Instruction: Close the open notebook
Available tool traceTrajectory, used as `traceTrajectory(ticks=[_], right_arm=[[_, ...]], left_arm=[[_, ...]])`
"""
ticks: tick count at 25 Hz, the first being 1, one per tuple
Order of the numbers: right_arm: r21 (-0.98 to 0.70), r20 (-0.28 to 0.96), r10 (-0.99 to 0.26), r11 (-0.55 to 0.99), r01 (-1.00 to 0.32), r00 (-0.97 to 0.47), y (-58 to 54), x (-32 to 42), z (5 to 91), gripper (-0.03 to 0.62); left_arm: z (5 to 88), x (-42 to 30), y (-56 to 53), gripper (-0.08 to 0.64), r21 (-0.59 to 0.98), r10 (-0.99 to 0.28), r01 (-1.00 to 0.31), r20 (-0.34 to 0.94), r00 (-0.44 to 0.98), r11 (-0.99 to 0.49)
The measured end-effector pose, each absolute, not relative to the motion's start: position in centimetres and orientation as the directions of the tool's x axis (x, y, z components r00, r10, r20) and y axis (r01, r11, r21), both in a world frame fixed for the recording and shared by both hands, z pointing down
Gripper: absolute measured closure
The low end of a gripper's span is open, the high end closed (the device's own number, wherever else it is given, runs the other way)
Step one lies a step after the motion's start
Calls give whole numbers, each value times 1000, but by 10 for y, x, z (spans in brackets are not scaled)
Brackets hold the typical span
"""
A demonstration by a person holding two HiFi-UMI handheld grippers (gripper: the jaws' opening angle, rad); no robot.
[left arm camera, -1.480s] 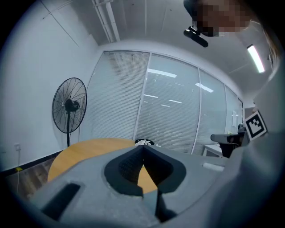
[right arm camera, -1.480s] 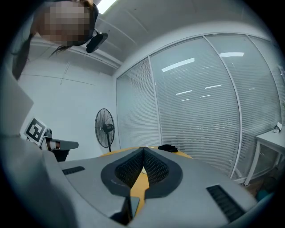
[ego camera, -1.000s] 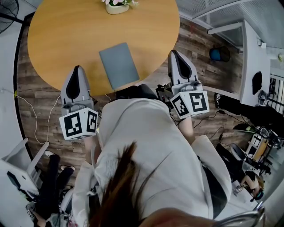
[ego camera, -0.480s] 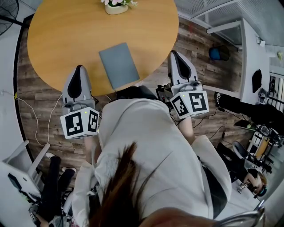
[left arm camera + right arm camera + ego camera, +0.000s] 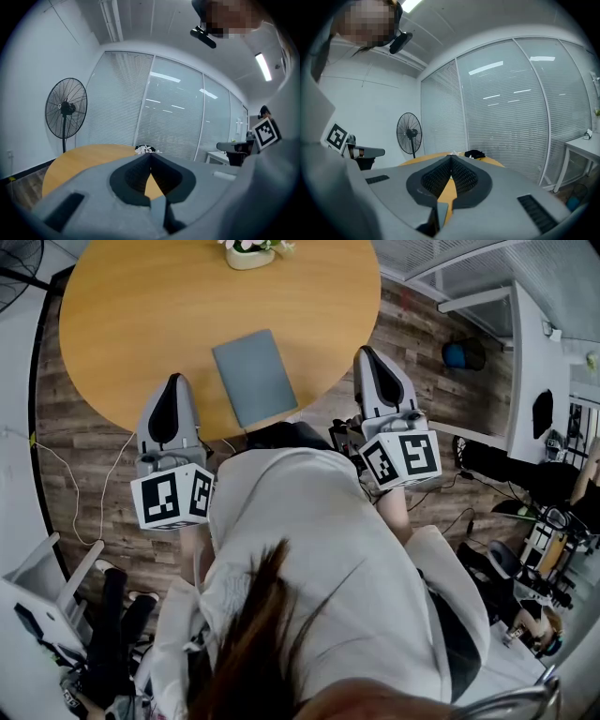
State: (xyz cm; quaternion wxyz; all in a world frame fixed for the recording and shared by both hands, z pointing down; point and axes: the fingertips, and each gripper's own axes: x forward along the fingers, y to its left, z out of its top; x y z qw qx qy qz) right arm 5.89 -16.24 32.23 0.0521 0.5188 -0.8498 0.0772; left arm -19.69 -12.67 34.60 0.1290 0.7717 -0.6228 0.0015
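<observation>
Cut off: flower pot (image 5: 248,253), top edge.
Notebook (image 5: 253,377): closed, flat on table (image 5: 131,324), between the grippers, touching neither.
Left gripper (image 5: 172,381): clenched, empty.
Right gripper (image 5: 365,354): clenched, empty.

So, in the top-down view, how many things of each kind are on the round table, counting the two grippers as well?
Grey notebook, lying closed: 1
Flower pot: 1
Grippers, left gripper and right gripper, both shut and empty: 2
Total: 4
</observation>
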Motion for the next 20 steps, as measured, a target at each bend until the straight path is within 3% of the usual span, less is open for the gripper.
traceTrajectory(ticks=[20], right_arm=[[-67,184,-865,463,-884,-467,-169,55,324,591]], left_arm=[[345,-195,-135,543,194,-960,-962,166,226,-193]])
